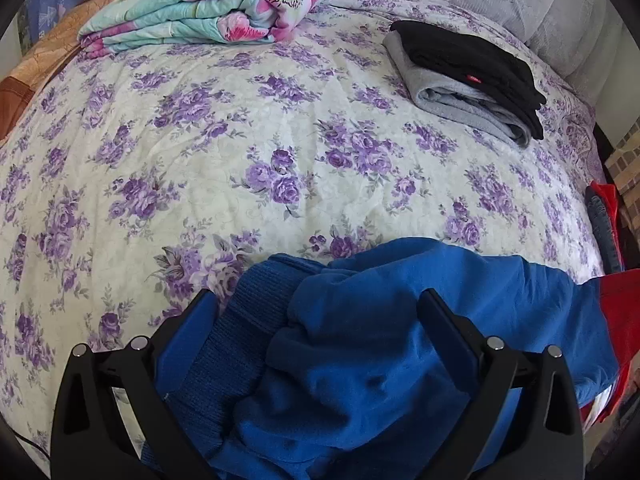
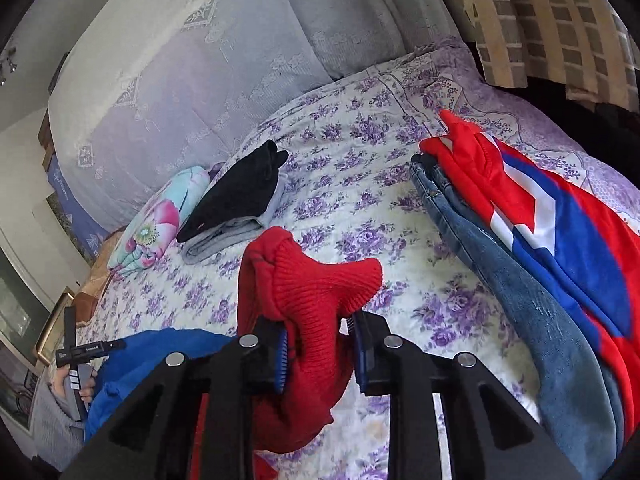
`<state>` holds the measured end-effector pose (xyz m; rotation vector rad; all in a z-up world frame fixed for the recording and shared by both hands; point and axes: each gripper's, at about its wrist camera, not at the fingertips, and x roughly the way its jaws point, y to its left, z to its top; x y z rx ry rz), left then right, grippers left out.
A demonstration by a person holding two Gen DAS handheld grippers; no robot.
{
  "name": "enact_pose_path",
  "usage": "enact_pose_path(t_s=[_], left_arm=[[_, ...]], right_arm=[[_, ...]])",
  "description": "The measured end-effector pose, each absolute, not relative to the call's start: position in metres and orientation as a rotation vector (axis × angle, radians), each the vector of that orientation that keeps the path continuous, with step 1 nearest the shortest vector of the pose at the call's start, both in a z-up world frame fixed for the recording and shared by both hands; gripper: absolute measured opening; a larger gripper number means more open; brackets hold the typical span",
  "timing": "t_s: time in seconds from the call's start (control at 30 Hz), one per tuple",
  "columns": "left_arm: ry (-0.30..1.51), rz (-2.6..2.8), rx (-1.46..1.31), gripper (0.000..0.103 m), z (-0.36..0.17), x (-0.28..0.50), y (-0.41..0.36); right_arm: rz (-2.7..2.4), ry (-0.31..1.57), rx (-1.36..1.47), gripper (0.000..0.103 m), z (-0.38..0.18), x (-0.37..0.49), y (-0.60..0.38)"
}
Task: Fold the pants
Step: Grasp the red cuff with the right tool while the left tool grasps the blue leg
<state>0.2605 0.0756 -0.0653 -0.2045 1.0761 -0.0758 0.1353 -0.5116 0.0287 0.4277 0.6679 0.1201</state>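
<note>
The pants are blue and red fleece with ribbed cuffs. In the left wrist view the blue leg (image 1: 380, 340) is bunched between the fingers of my left gripper (image 1: 320, 312), whose jaws stand wide apart around the cloth. In the right wrist view my right gripper (image 2: 320, 344) is shut on the red ribbed cuff (image 2: 312, 280), which sticks up above the fingers over the bed. The blue part (image 2: 160, 360) hangs at lower left, by the hand with the left gripper.
The floral bedspread (image 1: 240, 140) covers the bed. A stack of folded black and grey clothes (image 1: 468, 76) lies at the far right. A folded floral quilt (image 1: 212, 4) lies at the far left. Jeans (image 2: 500, 260) and a red-blue garment (image 2: 560, 220) lie at the right edge.
</note>
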Motion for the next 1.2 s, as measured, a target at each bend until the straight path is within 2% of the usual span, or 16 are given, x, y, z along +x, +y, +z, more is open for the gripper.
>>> enact_pose_path(t_s=[0.3, 0.5, 0.6, 0.8, 0.83, 0.9, 0.93, 1.2], left_arm=[[1.074, -0.211, -0.322, 0.098, -0.051, 0.262, 0.103], [1.142, -0.304, -0.251, 0.097, -0.068, 0.255, 0.085], [1.166, -0.278, -0.195, 0.087, -0.080, 0.263, 0.077], [1.160, -0.277, -0.192, 0.088, -0.087, 0.283, 0.068], [1.161, -0.261, -0.153, 0.081, -0.091, 0.279, 0.062], [1.136, -0.240, -0.085, 0.048, -0.087, 0.268, 0.053], [1.121, -0.263, -0.108, 0.038, -0.082, 0.263, 0.054], [0.870, -0.234, -0.282, 0.036, 0.007, 0.249, 0.099]], right_arm=[[0.124, 0.715, 0.448, 0.025, 0.011, 0.141, -0.512], [0.127, 0.731, 0.461, 0.025, 0.005, 0.139, -0.510], [0.131, 0.736, 0.464, 0.025, 0.004, 0.140, -0.509], [0.126, 0.740, 0.467, 0.025, 0.003, 0.133, -0.508], [0.124, 0.743, 0.468, 0.025, 0.002, 0.132, -0.509], [0.119, 0.749, 0.471, 0.025, -0.001, 0.131, -0.511], [0.117, 0.752, 0.472, 0.025, -0.002, 0.132, -0.511], [0.126, 0.725, 0.441, 0.025, 0.019, 0.156, -0.511]])
